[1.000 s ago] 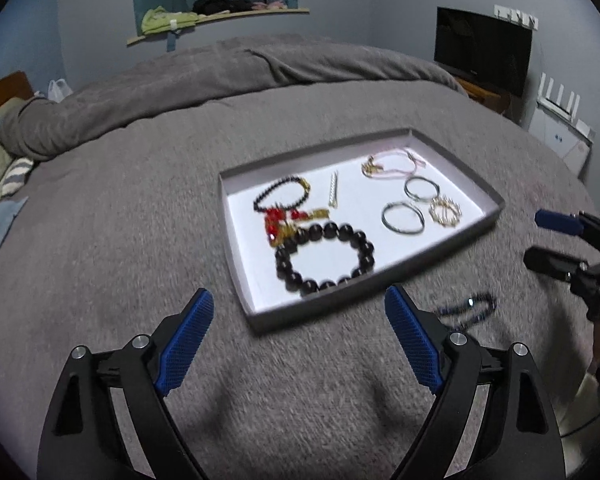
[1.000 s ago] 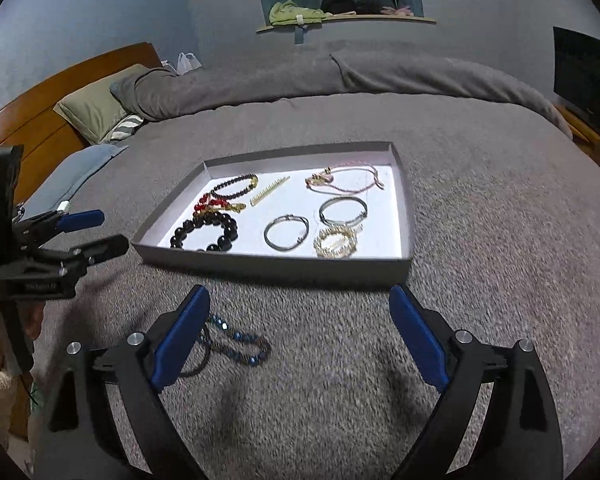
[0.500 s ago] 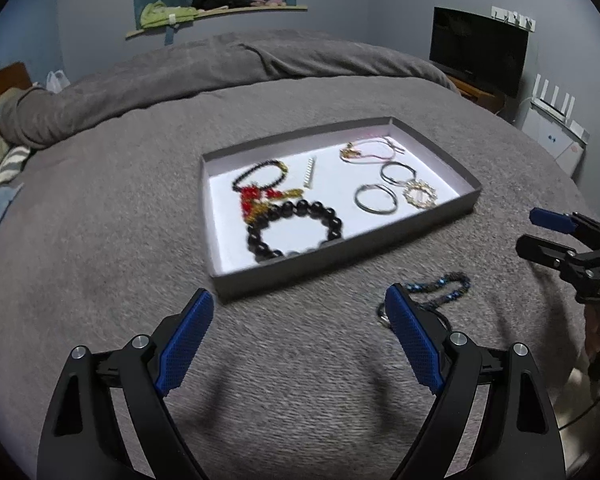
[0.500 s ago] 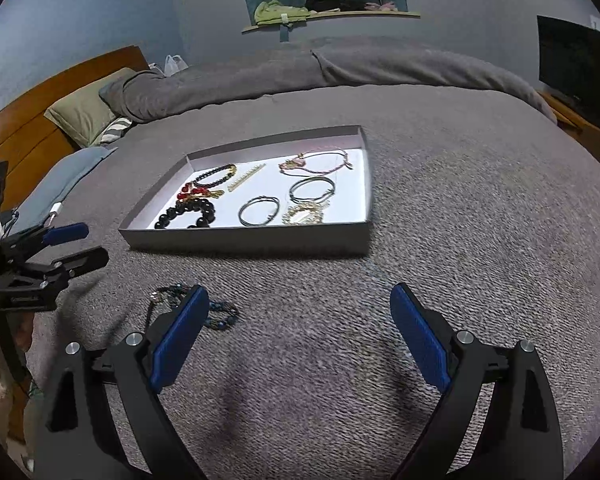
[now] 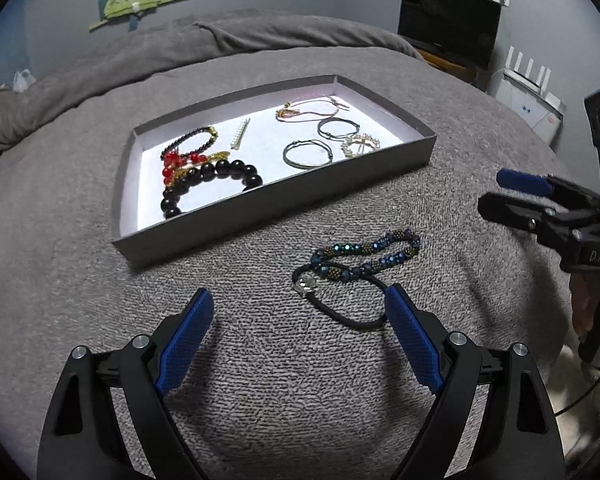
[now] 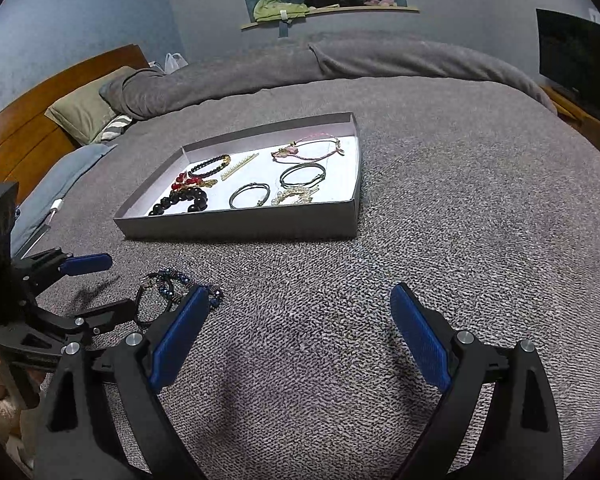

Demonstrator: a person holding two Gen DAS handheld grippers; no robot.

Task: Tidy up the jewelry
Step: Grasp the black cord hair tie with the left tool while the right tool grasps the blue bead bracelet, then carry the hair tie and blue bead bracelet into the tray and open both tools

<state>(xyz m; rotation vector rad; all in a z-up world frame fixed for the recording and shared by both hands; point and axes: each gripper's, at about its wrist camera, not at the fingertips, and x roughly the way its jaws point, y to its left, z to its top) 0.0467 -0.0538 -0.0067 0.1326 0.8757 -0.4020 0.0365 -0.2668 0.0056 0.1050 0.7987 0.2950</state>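
A bed [image 6: 440, 208] covered with a grey textured blanket carries everything. A shallow grey cardboard tray [image 5: 260, 216] lies flat on it, and just in front of the tray's near wall a blue beaded bracelet [image 5: 364, 256] lies on the blanket. A bunched grey duvet [image 6: 340, 64] and an olive pillow [image 6: 80, 116] lie at the bed's far end.

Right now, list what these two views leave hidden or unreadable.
- Beaded bracelet on the blanket: in the right wrist view, the right gripper's finger covers part of it.
- Black bead bracelet: the tray's near wall hides its lower part in the left wrist view.
- Left gripper: its right finger hides part of the black cord loop.
- Pearl piece: too small to identify.
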